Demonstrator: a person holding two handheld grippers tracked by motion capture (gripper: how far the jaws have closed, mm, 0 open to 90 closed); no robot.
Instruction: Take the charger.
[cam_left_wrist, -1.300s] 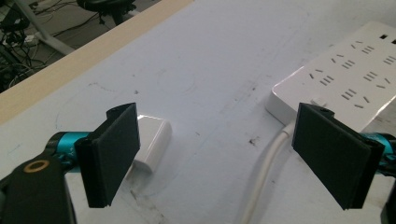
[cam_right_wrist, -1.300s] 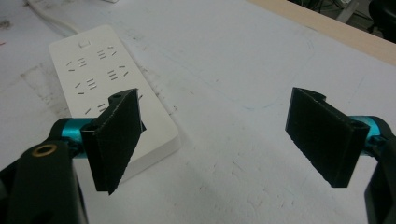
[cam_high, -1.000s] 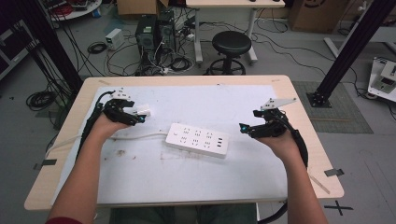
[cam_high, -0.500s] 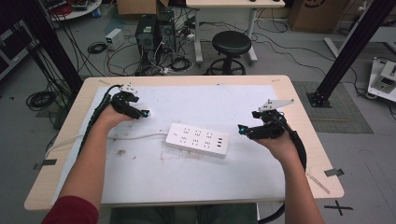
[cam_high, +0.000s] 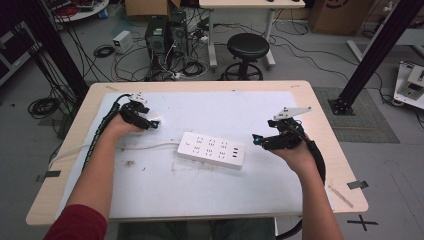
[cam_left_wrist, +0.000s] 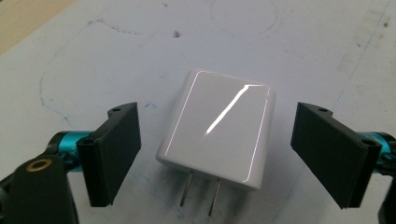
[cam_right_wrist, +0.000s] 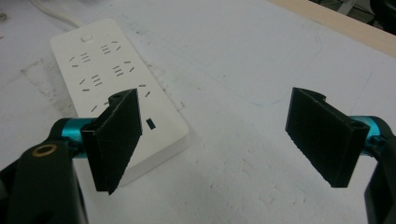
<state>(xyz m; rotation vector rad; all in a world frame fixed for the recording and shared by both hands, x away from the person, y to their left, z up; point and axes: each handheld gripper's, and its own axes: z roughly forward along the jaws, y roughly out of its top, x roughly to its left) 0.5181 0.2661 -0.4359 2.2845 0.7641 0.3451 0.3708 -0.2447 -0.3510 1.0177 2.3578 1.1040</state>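
Note:
A white wall charger (cam_left_wrist: 219, 126) lies flat on the white table sheet, its two metal prongs pointing back toward the gripper. My left gripper (cam_left_wrist: 217, 112) straddles it, with a gap between each black pad and the charger's sides. Its jaws have just been closing a little, and the pads do not touch the charger. From above, the left gripper (cam_high: 151, 123) sits at the table's far left over the charger (cam_high: 154, 119). A white power strip (cam_high: 212, 149) lies mid-table. My right gripper (cam_high: 256, 141) stands open just right of the power strip (cam_right_wrist: 107, 65), holding nothing.
The strip's white cord (cam_high: 145, 146) runs left under the left forearm and off the table (cam_high: 320, 105). A black stool (cam_high: 248, 47), cables and computer cases stand on the floor beyond the far edge. A black frame post (cam_high: 375, 50) rises at the right.
The left hand has shifted slightly away from the person and sunk over the charger. The right hand and the power strip have stayed put.

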